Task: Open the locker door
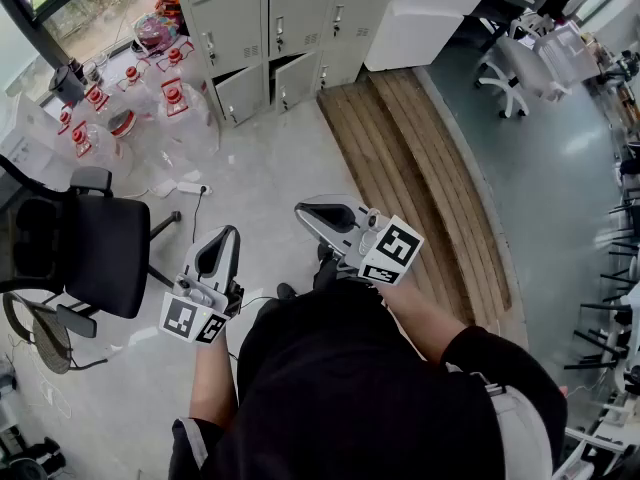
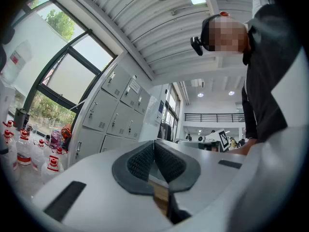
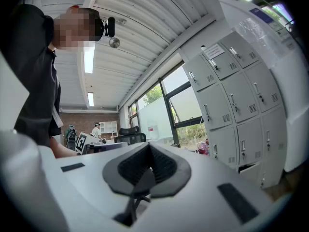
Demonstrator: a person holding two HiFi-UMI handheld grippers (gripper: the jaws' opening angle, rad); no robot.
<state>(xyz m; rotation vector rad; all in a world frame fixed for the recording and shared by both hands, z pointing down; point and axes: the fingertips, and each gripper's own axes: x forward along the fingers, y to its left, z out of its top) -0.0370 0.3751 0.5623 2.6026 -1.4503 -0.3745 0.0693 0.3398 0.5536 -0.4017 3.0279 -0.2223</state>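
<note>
The grey metal lockers [image 1: 290, 18] stand at the far side of the floor, well ahead of both grippers. Two bottom-row doors [image 1: 268, 86] look slightly ajar. My left gripper [image 1: 226, 234] is held at waist height, shut, with nothing between its jaws. My right gripper [image 1: 303, 210] is beside it, also shut and empty. In the left gripper view, the left gripper [image 2: 154, 144] points up, with the lockers [image 2: 116, 110] to its left. In the right gripper view, the right gripper [image 3: 148, 148] has the lockers [image 3: 236, 110] on its right.
A black office chair [image 1: 90, 248] stands close on the left. Several red-capped water bottles [image 1: 130, 98] sit on the floor left of the lockers, with a power strip [image 1: 190, 186] nearby. A raised wooden strip [image 1: 420, 178] runs along the right. A white counter [image 1: 430, 13] adjoins the lockers.
</note>
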